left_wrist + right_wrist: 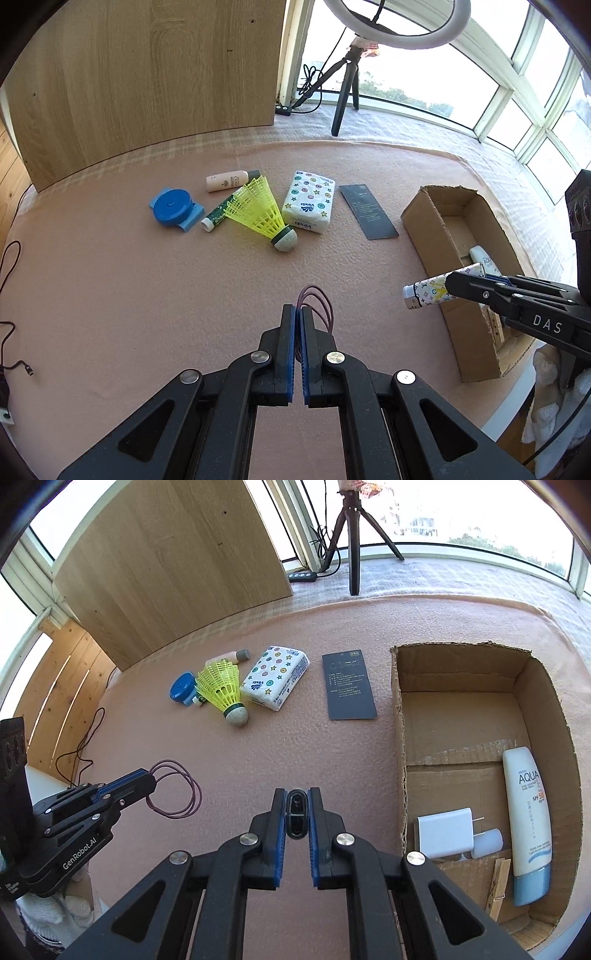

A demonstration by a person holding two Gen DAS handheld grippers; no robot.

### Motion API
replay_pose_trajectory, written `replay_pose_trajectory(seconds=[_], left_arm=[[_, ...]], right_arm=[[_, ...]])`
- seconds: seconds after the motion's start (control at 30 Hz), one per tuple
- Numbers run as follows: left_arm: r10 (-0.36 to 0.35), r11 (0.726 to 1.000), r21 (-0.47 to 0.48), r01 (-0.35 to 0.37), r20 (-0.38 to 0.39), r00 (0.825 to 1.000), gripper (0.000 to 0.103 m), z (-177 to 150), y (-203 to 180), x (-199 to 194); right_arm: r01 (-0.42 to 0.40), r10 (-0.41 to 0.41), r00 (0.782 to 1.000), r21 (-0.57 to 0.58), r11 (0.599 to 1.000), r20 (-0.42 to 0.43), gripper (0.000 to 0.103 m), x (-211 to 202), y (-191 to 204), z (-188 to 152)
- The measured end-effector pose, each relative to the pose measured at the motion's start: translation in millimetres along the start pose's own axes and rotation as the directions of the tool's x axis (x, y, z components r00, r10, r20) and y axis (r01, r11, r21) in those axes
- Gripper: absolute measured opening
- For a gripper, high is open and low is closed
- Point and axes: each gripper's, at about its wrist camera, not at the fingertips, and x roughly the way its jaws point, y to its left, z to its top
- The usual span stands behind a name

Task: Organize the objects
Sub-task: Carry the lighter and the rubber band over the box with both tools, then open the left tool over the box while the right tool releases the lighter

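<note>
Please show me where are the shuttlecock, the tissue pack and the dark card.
shuttlecock (pixel 258 210): left wrist view, yellow skirt.
tissue pack (pixel 308 201): left wrist view, top face.
dark card (pixel 349 685): right wrist view, centre.

A pink felt-like cloth (pixel 258 746) is covering the flat surface. Lying on it, left of the open brown cardboard box (pixel 397 716), is a flat dark grey printed card (pixel 349 686). Farther left a white tissue pack with coloured dots and stars (pixel 275 677) is resting beside a yellow plastic shuttlecock (pixel 221 690), a round blue tape measure (pixel 181 688), a green-patterned stick tube (pixel 219 212) and a small peach bottle with a grey cap (pixel 231 180).
</note>
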Motion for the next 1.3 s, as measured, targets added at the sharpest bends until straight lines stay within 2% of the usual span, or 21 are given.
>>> replay_pose_trajectory(seconds=[0.23,0.57,0.83,1.0,1.3], left_arm=[[-0.051,0.998,0.047,0.049,0.032,0.998,0.002,12.6,-33.6,-11.6],[-0.116,0.984,0.145,0.107,0.054,0.992,0.002,40.3,-100.4,-5.2],[-0.163,0.968,0.202,0.151,0.043,0.986,0.002,62.8,-160.9,17.6],[-0.162,0.962,0.225,0.154,0.017,0.987,0.002,69.6,-192.0,42.2],[-0.146,0.960,0.243,0.143,-0.006,0.989,0.002,74.1,-222.2,66.7]], right_arm=[[-0.003,0.000,0.997,0.033,0.999,0.073,0.010,-41.2,-15.8,-4.6],[0.074,-0.087,0.987,0.096,0.993,0.133,0.010,-85.1,-60.0,-13.9],[0.097,-0.114,0.987,0.143,0.985,0.112,0.010,-91.2,-93.9,-28.3],[0.090,-0.106,0.991,0.164,0.982,0.087,0.010,-87.1,-110.6,-36.0],[0.085,-0.095,0.994,0.165,0.983,0.054,0.010,-81.3,-127.3,-42.0]])
